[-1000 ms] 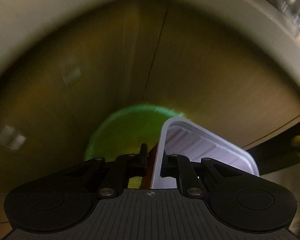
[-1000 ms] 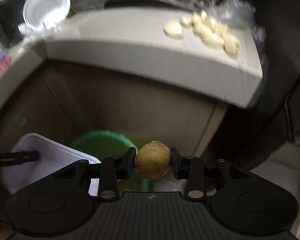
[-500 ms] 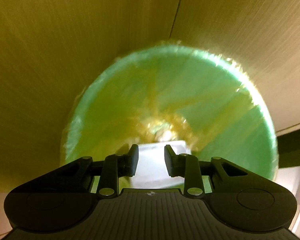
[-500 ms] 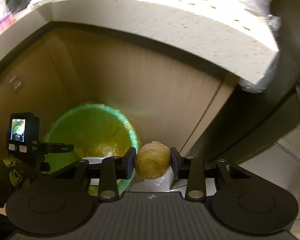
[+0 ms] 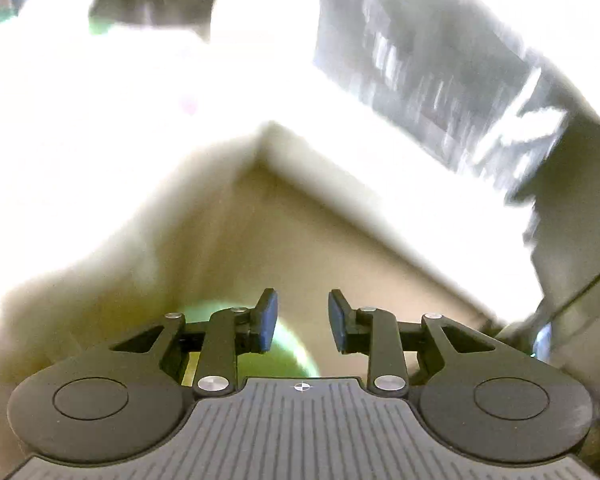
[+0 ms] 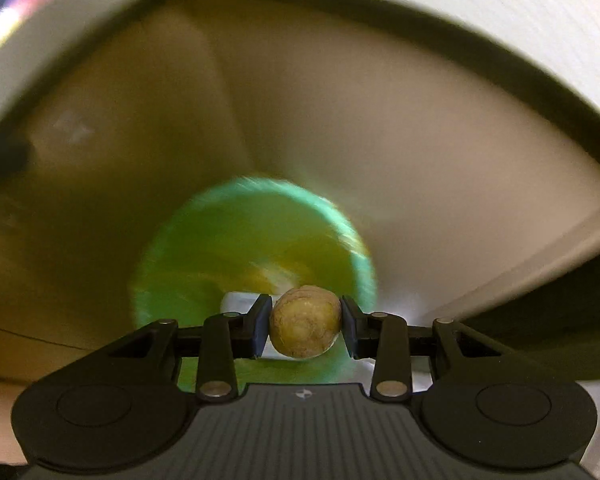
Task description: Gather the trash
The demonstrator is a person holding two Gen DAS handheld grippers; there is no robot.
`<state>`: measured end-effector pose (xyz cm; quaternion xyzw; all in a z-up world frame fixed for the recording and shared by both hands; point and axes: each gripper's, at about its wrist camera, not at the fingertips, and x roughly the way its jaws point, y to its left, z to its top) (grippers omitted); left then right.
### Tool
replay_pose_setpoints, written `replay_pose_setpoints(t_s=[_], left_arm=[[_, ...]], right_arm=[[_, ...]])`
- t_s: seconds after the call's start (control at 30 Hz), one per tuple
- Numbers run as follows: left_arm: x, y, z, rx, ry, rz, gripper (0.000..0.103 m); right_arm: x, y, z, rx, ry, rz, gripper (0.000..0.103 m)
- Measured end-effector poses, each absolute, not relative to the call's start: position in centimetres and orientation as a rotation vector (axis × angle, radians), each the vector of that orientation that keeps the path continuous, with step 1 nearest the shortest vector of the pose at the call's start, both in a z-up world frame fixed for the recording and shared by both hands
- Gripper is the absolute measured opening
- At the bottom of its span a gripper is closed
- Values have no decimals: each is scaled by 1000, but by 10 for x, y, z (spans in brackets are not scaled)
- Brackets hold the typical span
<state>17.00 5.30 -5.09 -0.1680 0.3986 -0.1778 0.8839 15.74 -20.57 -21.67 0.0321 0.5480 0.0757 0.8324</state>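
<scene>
Though blurred, green bin (image 6: 236, 248) rim beneath clamped brown ball (image 6: 305, 322).

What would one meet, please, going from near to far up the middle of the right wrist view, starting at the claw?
Right claw shut on the round brownish piece of trash → white tray lying in the bin → green bag-lined bin → brown cabinet front → pale countertop edge.

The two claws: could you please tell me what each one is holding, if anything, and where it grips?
The right claw pinches a round brownish lump across its left and right sides. The left claw is open and holds nothing.
</scene>
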Motion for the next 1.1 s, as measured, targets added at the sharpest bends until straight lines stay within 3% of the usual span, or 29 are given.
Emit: replay_pose_setpoints(t_s=[0.2, 0.5, 0.93, 1.1], left_arm=[[147, 153, 15, -347, 558, -25, 32], [120, 275, -1, -496, 429, 407, 32], [129, 282, -33, -569, 372, 317, 32], [135, 274, -40, -581, 412, 230, 32]], right_arm=[[176, -145, -142, 21, 924, 379, 36], [208, -70, -59, -2, 618, 559, 36], [236, 14, -77, -113, 683, 603, 36], [237, 9, -80, -33, 729, 583, 36]])
